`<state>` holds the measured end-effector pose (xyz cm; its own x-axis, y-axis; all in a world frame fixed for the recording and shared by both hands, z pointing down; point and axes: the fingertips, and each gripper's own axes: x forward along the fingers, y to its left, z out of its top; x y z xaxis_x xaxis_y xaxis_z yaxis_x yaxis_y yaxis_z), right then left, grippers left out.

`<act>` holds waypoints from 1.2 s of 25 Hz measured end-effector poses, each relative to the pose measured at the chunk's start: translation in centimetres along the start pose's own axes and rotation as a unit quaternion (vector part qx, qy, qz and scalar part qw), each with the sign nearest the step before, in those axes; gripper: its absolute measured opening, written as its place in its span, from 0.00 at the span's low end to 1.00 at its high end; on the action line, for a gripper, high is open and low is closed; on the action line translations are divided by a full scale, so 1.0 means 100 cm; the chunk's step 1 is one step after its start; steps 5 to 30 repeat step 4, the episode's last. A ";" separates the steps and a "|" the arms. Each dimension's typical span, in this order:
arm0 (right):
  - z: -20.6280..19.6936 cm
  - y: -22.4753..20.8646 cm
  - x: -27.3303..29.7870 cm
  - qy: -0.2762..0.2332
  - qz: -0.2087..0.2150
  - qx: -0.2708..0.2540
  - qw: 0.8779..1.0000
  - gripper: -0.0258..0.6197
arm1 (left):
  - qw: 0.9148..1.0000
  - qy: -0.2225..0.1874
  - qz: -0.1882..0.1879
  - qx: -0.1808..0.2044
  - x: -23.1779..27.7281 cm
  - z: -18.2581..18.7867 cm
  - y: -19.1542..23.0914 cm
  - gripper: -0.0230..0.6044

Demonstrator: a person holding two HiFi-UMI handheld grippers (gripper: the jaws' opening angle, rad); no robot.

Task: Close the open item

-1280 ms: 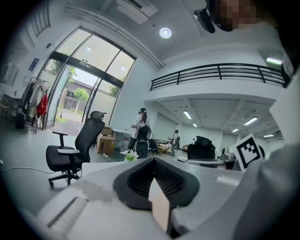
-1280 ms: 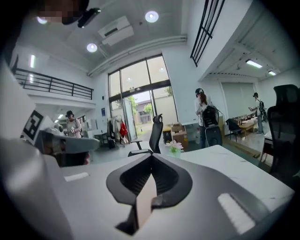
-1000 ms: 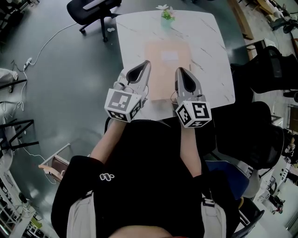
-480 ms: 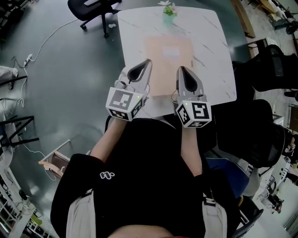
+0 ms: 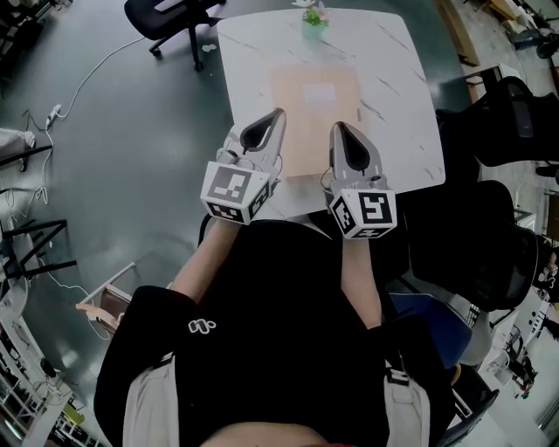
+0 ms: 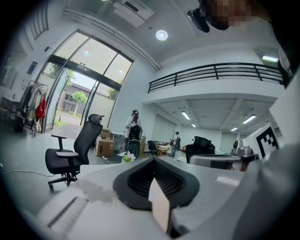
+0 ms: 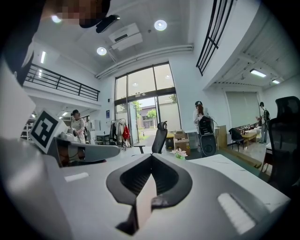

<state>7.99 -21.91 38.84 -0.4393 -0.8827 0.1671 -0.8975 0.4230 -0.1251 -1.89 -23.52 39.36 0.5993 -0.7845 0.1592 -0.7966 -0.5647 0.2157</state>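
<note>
A flat tan folder (image 5: 314,118) with a white label lies on the white marble table (image 5: 402,105), its cover down flat. My left gripper (image 5: 276,116) hovers over the folder's near left edge, jaws pressed together with nothing between them. My right gripper (image 5: 336,129) hovers over the near right part of the folder, also shut and empty. In the left gripper view the closed jaws (image 6: 152,161) point across the table top. In the right gripper view the closed jaws (image 7: 151,157) do the same. The folder itself is hidden in both gripper views.
A small potted plant (image 5: 313,19) stands at the table's far edge. It also shows as the plant (image 6: 125,157) in the left gripper view and the plant (image 7: 179,153) in the right. A black office chair (image 5: 170,17) stands beyond the table on the left, dark chairs (image 5: 502,131) on the right. People stand far off.
Both grippers keep nearly the same place and stay shut. Only the head view has shifted a little.
</note>
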 end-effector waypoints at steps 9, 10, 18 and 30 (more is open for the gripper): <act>-0.001 -0.002 -0.001 0.002 0.001 0.000 1.000 0.02 | 1.000 0.003 0.000 0.000 0.003 -0.002 -0.003 0.04; -0.001 -0.002 -0.001 0.002 0.001 0.000 1.000 0.02 | 1.000 0.003 0.000 0.000 0.003 -0.002 -0.003 0.04; -0.001 -0.002 -0.001 0.002 0.001 0.000 1.000 0.02 | 1.000 0.003 0.000 0.000 0.003 -0.002 -0.003 0.04; -0.001 -0.002 -0.001 0.002 0.001 0.000 1.000 0.02 | 1.000 0.003 0.000 0.000 0.003 -0.002 -0.003 0.04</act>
